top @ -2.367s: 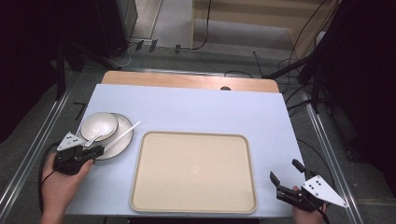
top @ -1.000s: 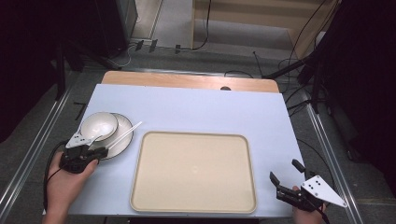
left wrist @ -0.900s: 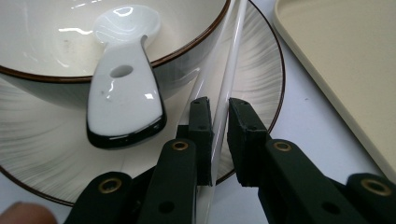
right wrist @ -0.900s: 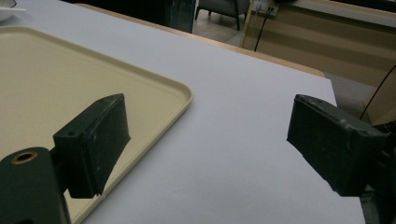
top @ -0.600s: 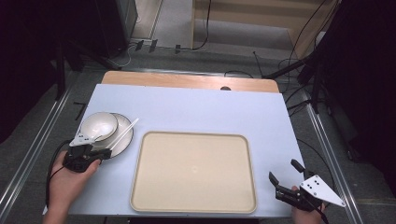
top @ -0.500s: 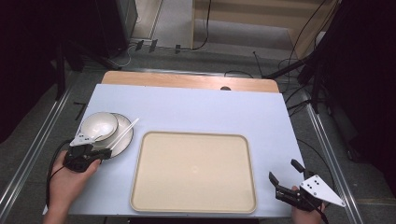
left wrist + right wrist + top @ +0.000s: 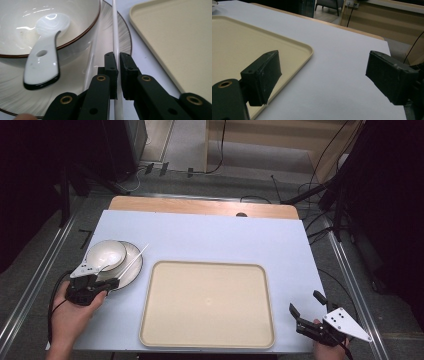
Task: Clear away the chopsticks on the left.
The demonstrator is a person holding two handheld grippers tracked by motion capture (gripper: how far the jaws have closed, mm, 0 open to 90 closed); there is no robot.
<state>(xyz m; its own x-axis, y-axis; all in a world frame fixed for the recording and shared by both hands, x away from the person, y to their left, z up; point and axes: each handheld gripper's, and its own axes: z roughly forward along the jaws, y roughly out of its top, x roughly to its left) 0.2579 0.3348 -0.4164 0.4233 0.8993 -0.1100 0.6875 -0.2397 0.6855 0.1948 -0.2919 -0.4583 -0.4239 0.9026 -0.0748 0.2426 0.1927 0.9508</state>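
One chopstick (image 7: 114, 30), white and thin, pinched between the pads of the left gripper (image 7: 117, 56): jaws nearly together, gap no wider than the stick itself. Lying on the plate (image 7: 126, 41) along the right of the bowl (image 7: 82, 32), near end past the rim toward the hand, far end pointing up and away over the far rim. Just beside it, against the bowl's wall, what looks like a second stick (image 7: 93, 52), paler and harder to make out. Spoon (image 7: 42, 67) propped in the bowl, handle over its edge. All of it at the left of the table (image 7: 210, 235), tray (image 7: 207, 302) close by on the right and bare.

Right gripper (image 7: 323, 62) spread wide, holding nothing, low over the table off the tray's near right corner.

Likely handling: very light, stiff, glossy, so prone to slip or swivel between flat pads. Hold taken well down the near half, so expect the long far end to droop or swing on lifting. Better to grip nearer the middle, squarely across the stick, and firmly. Lift straight and slowly, clear of the bowl and the neighbouring stick, to avoid knocking either. Crockery beside it breakable and smooth; keep the jaws off its edge.
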